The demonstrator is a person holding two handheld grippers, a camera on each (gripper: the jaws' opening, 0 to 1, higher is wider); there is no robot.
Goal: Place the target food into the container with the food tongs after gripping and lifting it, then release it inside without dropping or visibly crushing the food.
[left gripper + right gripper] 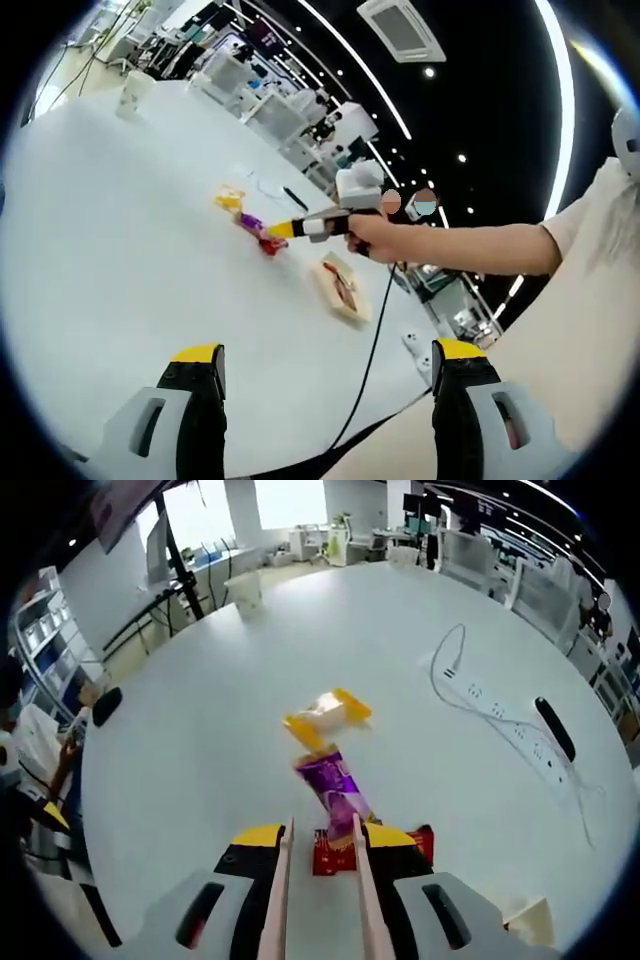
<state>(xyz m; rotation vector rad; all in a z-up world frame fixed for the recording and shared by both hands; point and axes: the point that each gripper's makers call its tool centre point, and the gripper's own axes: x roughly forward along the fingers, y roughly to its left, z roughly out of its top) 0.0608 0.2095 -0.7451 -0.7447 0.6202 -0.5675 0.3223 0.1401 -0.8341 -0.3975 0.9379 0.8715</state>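
On the bench: purple snack lies just past the tongs, not yet lifted.
Right gripper: clenched on the tongs.
Left gripper: fingers wide apart, holding nothing.
Container: near the purple snack (nothing dropped in yet).

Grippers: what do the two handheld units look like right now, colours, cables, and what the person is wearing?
Left gripper: black jaws, yellow tips, grey bodies. Right gripper: same colours, pale tongs along its jaws; in the left gripper view it has a grey housing and a trailing black cable. The person wears a white short sleeve.
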